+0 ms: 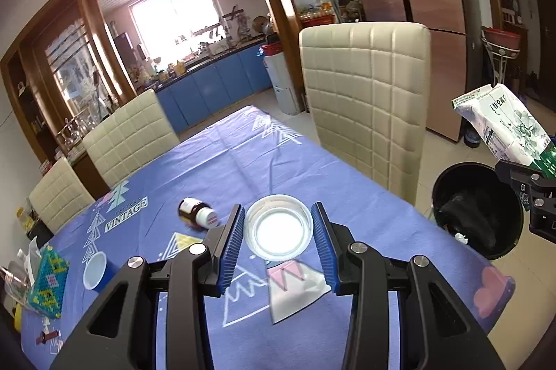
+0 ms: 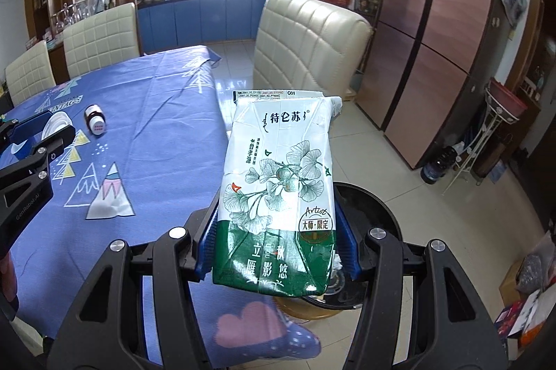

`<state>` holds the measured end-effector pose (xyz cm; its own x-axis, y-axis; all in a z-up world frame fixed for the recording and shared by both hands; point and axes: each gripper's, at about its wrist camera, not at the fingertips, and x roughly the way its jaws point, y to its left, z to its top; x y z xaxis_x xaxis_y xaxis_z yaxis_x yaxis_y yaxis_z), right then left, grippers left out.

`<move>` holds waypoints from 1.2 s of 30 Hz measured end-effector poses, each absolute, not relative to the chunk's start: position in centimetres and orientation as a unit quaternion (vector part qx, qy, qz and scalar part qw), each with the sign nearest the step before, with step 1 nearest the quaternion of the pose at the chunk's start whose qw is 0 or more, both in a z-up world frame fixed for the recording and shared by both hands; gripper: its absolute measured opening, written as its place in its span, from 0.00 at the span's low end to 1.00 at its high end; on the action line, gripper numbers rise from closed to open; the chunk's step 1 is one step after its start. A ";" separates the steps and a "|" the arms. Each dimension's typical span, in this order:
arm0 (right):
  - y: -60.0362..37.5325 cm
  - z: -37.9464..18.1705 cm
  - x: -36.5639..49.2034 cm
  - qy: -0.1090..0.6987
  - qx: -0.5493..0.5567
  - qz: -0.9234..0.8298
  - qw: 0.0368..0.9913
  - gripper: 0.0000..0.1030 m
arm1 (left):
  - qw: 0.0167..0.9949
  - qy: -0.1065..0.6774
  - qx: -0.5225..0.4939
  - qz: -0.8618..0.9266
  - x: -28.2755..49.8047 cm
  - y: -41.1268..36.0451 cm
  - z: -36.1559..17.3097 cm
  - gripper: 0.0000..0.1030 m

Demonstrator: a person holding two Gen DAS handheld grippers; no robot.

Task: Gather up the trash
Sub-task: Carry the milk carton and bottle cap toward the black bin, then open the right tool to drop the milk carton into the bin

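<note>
Blue ribbed pads of the right gripper (image 2: 276, 244) clamp the lower green part of a crumpled milk carton (image 2: 278, 192), which stands up through the centre of the right wrist view, above the dark bin (image 2: 378, 206) at lower right. The carton looks dented and soft, so it could slide through the grip or swing as it is let go; and since it hangs over the bin's near-left rim rather than its middle, it might strike the rim and fall to the tiled floor (image 2: 399, 154). In the left wrist view, the left gripper (image 1: 278, 248) is spread wide at lower centre, its pads flanking a white round lid (image 1: 278, 227) on the blue tablecloth (image 1: 243, 161) without appearing to touch it. A brown pill bottle (image 1: 197, 212) lies on its side just left of the left pad, where a careless closing could knock it rolling. A small cup (image 1: 95, 270) sits at lower left.
</note>
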<state>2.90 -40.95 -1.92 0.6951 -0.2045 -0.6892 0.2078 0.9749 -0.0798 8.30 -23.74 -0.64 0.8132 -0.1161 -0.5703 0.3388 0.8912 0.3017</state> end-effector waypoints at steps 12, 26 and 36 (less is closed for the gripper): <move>-45.9 -2.4 1.7 0.372 0.011 -0.158 0.915 0.56 | 0.919 0.280 0.219 -0.170 7.6 -30.2 -1.5 0.38; -48.8 -2.6 2.0 0.371 0.012 -0.175 0.912 0.56 | 0.911 0.284 0.228 -0.195 8.2 -34.6 -2.1 0.38; -50.5 -3.4 2.4 0.380 0.010 -0.181 0.907 0.56 | 0.905 0.293 0.228 -0.210 9.1 -36.8 -2.7 0.38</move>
